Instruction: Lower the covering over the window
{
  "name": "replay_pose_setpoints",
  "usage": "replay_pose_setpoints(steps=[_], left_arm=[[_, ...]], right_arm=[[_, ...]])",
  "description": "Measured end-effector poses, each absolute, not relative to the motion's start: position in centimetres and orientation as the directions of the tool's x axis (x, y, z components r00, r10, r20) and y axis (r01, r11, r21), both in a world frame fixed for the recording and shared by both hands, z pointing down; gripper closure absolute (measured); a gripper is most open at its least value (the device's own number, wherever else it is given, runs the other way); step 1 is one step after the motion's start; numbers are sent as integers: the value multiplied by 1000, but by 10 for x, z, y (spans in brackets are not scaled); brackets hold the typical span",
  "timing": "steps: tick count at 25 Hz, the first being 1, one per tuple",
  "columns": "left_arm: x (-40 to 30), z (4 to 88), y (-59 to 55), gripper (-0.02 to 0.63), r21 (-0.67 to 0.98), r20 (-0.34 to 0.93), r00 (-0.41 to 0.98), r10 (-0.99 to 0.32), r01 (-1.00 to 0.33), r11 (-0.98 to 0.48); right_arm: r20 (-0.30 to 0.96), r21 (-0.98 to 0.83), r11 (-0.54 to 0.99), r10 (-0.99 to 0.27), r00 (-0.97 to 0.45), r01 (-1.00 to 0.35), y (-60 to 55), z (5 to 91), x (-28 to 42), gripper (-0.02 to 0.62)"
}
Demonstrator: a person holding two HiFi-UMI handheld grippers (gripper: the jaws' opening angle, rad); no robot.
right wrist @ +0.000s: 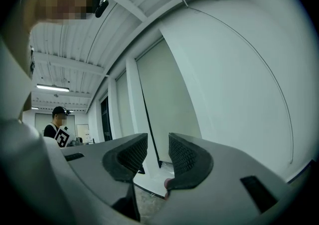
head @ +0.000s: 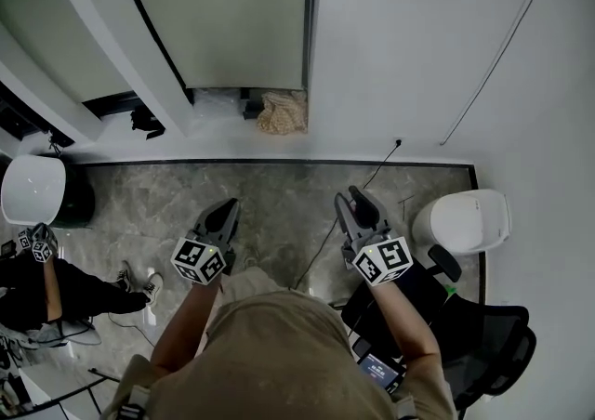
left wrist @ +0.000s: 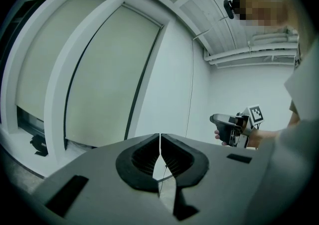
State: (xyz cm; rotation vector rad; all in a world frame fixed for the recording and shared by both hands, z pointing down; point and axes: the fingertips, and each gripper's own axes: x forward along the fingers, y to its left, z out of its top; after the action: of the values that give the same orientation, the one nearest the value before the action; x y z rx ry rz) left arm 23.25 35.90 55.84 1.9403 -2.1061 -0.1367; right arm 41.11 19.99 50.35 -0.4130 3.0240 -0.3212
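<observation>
The window covering is a pale roller blind, hanging nearly down to the sill with a dark gap below its bottom edge. Both grippers are held side by side in front of me, over the grey stone floor and well short of the window. My left gripper is shut, its pads together with nothing visibly held. My right gripper is open with an empty gap between the jaws; it also shows in the left gripper view. A thin cord runs down the white wall right of the window.
A beige bundle lies on the sill. A cable runs over the floor from a wall socket. White round seats stand left and right, a black office chair by my right side. Another person sits at left.
</observation>
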Motion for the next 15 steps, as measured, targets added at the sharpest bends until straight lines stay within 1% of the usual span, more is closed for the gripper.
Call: replay_pose_setpoints(steps=[6, 15], left_arm=[[185, 554, 341, 588, 249, 116, -10, -993, -968, 39], [80, 554, 342, 588, 274, 99, 28, -995, -962, 0]], right_arm=[[-11, -193, 936, -301, -954, -293, 195, 500, 367, 460], [11, -170, 928, -335, -942, -332, 205, 497, 274, 460]])
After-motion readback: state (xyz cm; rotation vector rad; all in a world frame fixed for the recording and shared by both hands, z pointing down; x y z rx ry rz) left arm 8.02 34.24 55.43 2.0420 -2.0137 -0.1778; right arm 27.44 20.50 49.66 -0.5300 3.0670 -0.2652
